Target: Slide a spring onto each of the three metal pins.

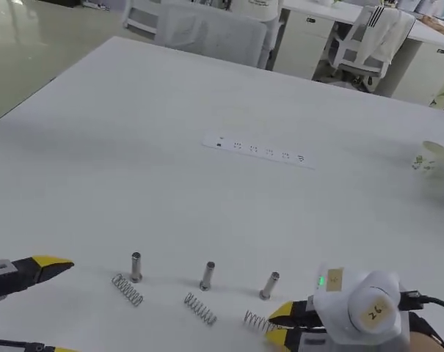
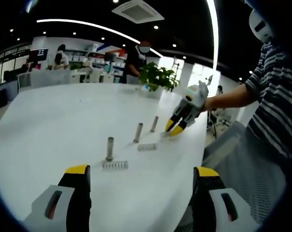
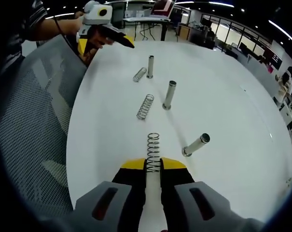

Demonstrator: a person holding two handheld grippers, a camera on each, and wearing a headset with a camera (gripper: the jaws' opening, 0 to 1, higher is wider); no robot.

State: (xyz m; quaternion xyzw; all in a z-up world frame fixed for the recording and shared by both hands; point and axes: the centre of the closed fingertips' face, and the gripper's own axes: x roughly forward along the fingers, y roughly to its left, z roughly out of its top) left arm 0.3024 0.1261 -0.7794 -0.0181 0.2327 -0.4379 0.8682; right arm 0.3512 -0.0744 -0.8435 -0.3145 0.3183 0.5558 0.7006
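Right gripper view: the right gripper (image 3: 153, 166) is pinched shut on the near end of the gripped spring (image 3: 153, 145), which lies straight ahead of it on the table (image 3: 107, 140). Just ahead to its right stands the nearest pin (image 3: 196, 144). Farther on are the middle pin (image 3: 169, 94) and far pin (image 3: 149, 66), with the middle spring (image 3: 145, 106) and far spring (image 3: 139, 74) lying left of them. In the left gripper view, the left gripper (image 2: 142, 170) has its jaws spread wide, holding nothing.

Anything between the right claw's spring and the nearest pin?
Nothing visible. The right claw grips the spring by one end; the nearest pin stands just beside it across bare table.
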